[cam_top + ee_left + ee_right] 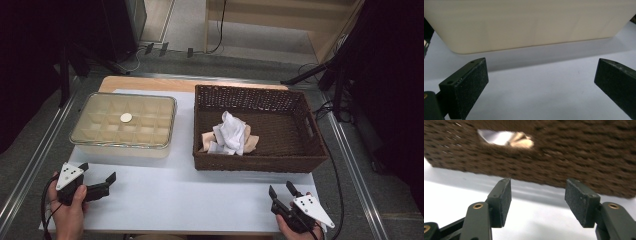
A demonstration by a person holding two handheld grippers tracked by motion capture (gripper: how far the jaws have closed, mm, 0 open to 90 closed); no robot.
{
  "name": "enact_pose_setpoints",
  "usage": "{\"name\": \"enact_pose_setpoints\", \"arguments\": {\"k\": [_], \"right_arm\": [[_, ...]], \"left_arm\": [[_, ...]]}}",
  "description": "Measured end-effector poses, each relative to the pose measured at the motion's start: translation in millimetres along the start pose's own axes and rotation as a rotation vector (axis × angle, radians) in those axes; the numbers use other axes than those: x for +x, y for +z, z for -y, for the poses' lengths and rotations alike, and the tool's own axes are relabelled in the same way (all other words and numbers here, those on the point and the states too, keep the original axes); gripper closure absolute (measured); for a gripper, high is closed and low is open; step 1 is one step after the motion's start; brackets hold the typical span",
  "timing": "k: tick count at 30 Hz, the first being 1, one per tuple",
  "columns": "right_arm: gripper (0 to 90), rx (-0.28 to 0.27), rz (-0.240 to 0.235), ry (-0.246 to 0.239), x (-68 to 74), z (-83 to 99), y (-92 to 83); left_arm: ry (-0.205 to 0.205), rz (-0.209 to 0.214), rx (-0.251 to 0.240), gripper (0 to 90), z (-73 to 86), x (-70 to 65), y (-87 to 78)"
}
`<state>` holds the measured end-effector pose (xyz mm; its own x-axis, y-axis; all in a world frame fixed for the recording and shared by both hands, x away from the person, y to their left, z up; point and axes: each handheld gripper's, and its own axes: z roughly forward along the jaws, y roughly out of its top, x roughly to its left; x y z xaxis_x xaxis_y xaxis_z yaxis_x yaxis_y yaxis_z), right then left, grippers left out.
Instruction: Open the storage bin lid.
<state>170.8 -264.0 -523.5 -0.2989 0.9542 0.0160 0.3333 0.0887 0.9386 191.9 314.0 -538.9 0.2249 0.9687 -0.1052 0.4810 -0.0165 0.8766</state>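
One wicker basket [260,160], one lidded box [122,125], two hand-held grippers (both open).

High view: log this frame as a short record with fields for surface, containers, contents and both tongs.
surface: white table top
left container: lidded compartment box, round knob on its lid
right container: brown wicker basket
basket contents: crumpled white and beige cloths
left tongs: open, empty, in front of the box
right tongs: open, empty, in front of the basket
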Motion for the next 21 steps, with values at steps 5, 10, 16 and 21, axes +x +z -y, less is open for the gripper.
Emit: {"name": "enact_pose_setpoints", "arguments": {"k": [5,10,16,21], "right_arm": [[36.1,-0.012,-0.055,-0.032,34.6,-11.1,3.8],[36.3,0.001,-0.105,-0.073,63.5,-15.6,11.5],[34.5,0.009,-0.175,-0.102,104.8,-22.2,25.1],[30.3,0.012,-0.211,-0.106,127.8,-28.6,35.3]], "left_arm": [[0.022,-0.004,-0.046,0.0,0.2,0.7,-1.9],[0.045,0.014,-0.04,0.0,0.5,-1.1,-3.3],[0.013,0.058,-0.053,0.0,0.3,5.6,-10.1],[0.015,0.06,-0.056,0.0,-0.7,8.9,-15.6]]}}
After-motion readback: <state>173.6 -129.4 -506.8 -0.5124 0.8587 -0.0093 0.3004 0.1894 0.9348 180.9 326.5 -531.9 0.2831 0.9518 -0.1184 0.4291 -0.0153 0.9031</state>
